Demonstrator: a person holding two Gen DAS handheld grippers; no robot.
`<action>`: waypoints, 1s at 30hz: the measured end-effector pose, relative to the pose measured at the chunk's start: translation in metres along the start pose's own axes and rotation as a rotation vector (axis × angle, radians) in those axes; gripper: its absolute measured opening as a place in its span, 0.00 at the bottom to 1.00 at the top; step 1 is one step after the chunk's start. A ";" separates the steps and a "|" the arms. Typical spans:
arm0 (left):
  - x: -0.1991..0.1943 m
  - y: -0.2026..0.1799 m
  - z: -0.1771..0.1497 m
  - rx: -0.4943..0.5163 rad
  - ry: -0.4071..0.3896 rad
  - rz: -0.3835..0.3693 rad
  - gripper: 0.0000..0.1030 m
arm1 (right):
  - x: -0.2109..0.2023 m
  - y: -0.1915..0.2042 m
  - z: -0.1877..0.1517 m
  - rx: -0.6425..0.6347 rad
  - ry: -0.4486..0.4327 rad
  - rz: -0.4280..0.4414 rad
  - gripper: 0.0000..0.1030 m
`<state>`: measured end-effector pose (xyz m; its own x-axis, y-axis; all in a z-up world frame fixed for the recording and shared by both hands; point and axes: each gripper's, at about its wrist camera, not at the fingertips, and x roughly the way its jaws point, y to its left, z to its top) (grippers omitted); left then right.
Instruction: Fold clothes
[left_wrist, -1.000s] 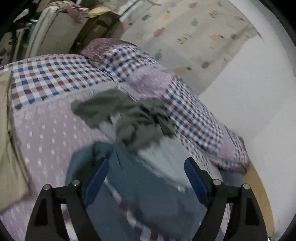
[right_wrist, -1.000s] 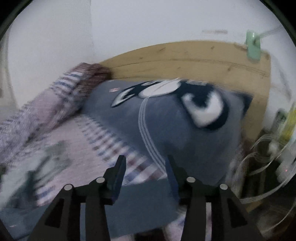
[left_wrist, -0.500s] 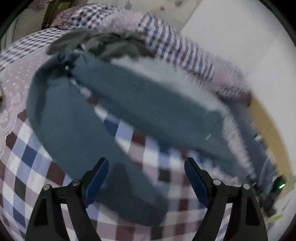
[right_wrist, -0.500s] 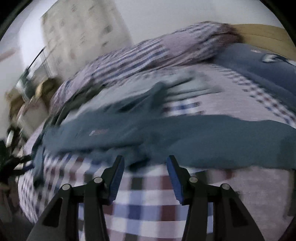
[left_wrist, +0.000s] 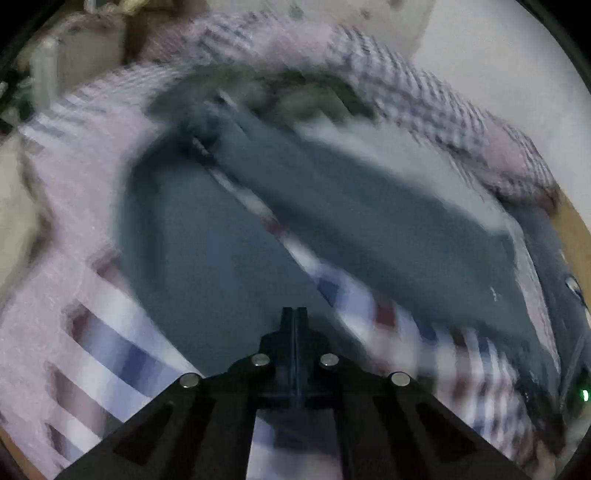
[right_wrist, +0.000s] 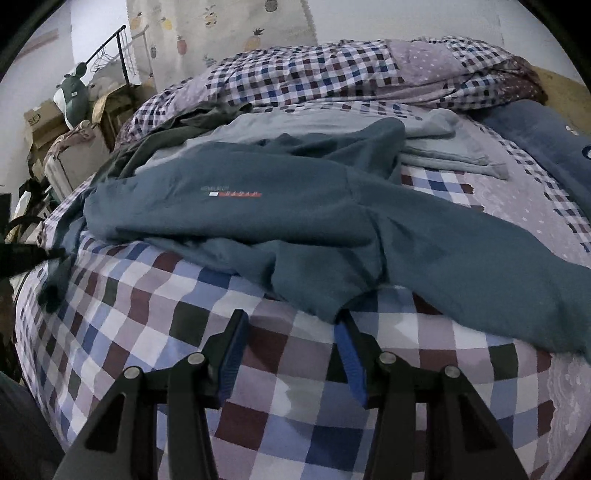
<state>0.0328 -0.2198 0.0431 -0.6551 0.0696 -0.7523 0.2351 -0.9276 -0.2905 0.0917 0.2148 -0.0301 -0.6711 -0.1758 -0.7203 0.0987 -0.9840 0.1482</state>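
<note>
A teal sweatshirt (right_wrist: 295, 206) with a small chest logo lies spread and rumpled across the checked bed cover (right_wrist: 177, 325). My right gripper (right_wrist: 291, 321) is open, low over the cover, its fingertips just short of the sweatshirt's near hem. The left wrist view is motion-blurred; there my left gripper (left_wrist: 295, 314) has its fingers pressed together on the teal sweatshirt (left_wrist: 221, 258). At the left edge of the right wrist view a dark gripper tip meets a hanging corner of teal cloth (right_wrist: 55, 273). A light grey garment (right_wrist: 332, 125) and a dark olive one (right_wrist: 166, 136) lie behind.
A bunched checked duvet (right_wrist: 332, 74) runs along the bed's far side, and a dark blue pillow (right_wrist: 546, 140) lies at the right by the wooden headboard (right_wrist: 561, 81). Cardboard boxes (right_wrist: 44, 122) and a clothes rack (right_wrist: 122, 55) stand beyond the bed on the left.
My left gripper went from wide open to shut and dropped onto the teal sweatshirt. The right gripper swung from the pillow toward the sweatshirt's near hem and stayed open.
</note>
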 end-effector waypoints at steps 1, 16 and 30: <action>-0.013 0.011 0.009 -0.044 -0.091 0.059 0.00 | 0.001 0.001 0.000 0.001 0.000 0.001 0.51; 0.014 -0.042 -0.025 0.062 0.032 -0.069 0.58 | 0.015 0.002 0.008 0.003 0.001 0.004 0.49; 0.036 -0.114 -0.050 0.252 0.193 -0.286 0.73 | 0.016 -0.004 0.012 0.040 0.001 0.015 0.05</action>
<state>0.0183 -0.0931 0.0198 -0.5164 0.3823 -0.7663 -0.1355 -0.9200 -0.3677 0.0721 0.2167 -0.0339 -0.6692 -0.1905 -0.7183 0.0795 -0.9794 0.1857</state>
